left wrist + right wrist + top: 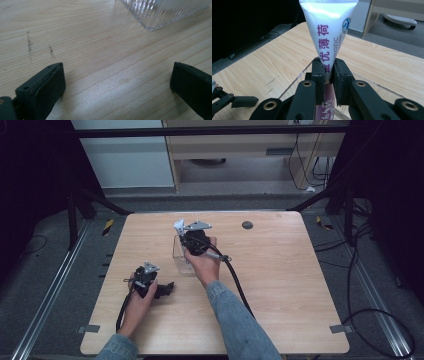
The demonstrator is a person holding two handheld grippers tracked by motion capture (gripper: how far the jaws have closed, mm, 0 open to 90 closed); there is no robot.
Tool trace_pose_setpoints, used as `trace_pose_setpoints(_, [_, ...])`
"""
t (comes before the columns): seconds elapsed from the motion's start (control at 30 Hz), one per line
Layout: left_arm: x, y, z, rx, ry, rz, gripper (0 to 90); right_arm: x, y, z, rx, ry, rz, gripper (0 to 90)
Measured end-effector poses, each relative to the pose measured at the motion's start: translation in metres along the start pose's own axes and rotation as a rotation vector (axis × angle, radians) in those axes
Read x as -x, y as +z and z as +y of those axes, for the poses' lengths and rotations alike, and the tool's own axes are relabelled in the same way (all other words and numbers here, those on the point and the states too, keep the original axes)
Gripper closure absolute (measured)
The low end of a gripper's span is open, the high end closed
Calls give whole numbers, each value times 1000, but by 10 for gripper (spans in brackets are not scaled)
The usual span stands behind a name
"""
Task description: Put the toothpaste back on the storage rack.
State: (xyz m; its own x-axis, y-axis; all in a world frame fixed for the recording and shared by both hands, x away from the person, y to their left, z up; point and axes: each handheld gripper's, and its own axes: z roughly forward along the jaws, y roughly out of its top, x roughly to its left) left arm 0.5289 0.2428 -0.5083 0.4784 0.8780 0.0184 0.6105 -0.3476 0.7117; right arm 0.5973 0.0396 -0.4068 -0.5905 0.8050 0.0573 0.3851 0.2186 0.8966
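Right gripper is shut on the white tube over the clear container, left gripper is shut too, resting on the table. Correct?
Not quite: the left gripper is open, jaws wide apart with bare table between them, per the left gripper view. The right gripper is shut on the white tube over the clear container.

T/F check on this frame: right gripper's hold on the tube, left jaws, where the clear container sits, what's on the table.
1. The right gripper is shut on the tube. True.
2. The tube lies flat on the table. False: it stands upright, crimped end up, over the container.
3. The left gripper grips the container. False: its jaws stand open over bare wood, the container's ribbed corner apart from them.
4. The container is clear. True.
5. The left gripper is nearer the person than the right one. True in the high view.
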Motion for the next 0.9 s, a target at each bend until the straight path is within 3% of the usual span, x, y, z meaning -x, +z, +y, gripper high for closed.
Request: trace_pose_setpoints(0.9, [0,0,0,-1,1,0,0,-7,7,3,-13,-17,-14,791])
